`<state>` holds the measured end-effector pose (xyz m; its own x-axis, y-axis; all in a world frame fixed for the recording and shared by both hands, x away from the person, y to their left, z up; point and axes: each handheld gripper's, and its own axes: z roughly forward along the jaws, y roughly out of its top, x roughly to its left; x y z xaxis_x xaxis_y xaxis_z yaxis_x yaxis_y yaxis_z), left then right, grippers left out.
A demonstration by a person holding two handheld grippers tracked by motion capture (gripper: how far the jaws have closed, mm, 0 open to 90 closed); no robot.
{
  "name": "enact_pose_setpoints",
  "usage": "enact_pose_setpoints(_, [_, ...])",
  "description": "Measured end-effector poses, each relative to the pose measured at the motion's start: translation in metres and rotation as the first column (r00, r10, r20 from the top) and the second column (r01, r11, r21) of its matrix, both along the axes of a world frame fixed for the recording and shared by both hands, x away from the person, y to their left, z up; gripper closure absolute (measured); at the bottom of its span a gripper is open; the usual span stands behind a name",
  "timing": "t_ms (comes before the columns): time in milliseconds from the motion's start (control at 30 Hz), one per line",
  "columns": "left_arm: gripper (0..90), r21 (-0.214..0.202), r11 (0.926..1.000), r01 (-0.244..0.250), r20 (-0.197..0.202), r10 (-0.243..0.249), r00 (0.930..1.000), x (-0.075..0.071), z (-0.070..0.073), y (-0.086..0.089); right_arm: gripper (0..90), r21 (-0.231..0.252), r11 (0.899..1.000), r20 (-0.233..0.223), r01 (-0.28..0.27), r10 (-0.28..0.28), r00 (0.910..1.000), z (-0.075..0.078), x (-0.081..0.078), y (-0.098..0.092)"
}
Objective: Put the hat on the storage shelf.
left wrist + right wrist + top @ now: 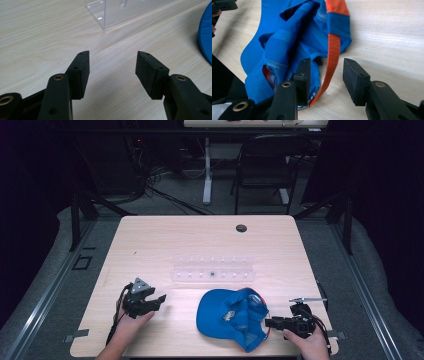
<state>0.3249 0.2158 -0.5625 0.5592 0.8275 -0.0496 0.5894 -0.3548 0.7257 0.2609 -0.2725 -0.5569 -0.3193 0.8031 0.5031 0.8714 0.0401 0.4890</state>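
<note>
No lettering, number, brand or sign is showing legibly anywhere. The pale patch inside the upturned blue fabric cap with orange trim (235,317), lying at about five o'clock on the light wooden surface (165,237), is appearing too small and blurred for anything on it to be read.
</note>
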Motion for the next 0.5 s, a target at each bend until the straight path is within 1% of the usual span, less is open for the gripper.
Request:
enact_pose_setpoints(133, [45.2,0.002,1.0000,0.001,0.000,-0.001,1.0000,0.0000,-0.0001,0.0000,59.0,0.019,1.000,-0.018,-0.016,0.016,0.9997,-0.0059,0.0017,0.0029])
enact_pose_setpoints(167, [45.2,0.002,1.0000,0.001,0.000,-0.001,1.0000,0.0000,-0.0001,0.0000,59.0,0.019,1.000,-0.018,-0.016,0.016,0.9997,-0.0059,0.0017,0.0029])
enact_pose_setpoints(200, [45.2,0.003,1.0000,0.001,0.000,-0.001,1.0000,0.0000,0.0000,0.0002,59.3,0.037,0.999,-0.024,-0.015,0.016,0.9996,-0.0064,0.0021,0.0037])
enact_pose_setpoints(233, [45.2,0.003,1.0000,0.001,0.002,-0.001,1.0000,0.0000,0.0001,0.0004,59.3,0.037,0.999,-0.024,-0.015,0.016,0.9996,-0.0064,0.0021,0.0037])
enact_pose_setpoints(333, [45.2,0.002,1.0000,0.000,0.002,0.000,1.0000,0.0001,0.0001,0.0006,60.4,0.063,0.998,-0.019,-0.018,0.020,0.9996,-0.0025,0.0022,0.0044])
enact_pose_setpoints(500, [45.2,0.003,1.0000,0.001,0.005,-0.001,1.0000,-0.0001,0.0001,0.0003,62.1,0.076,0.997,-0.013,-0.028,0.029,0.9995,0.0021,0.0021,0.0051])
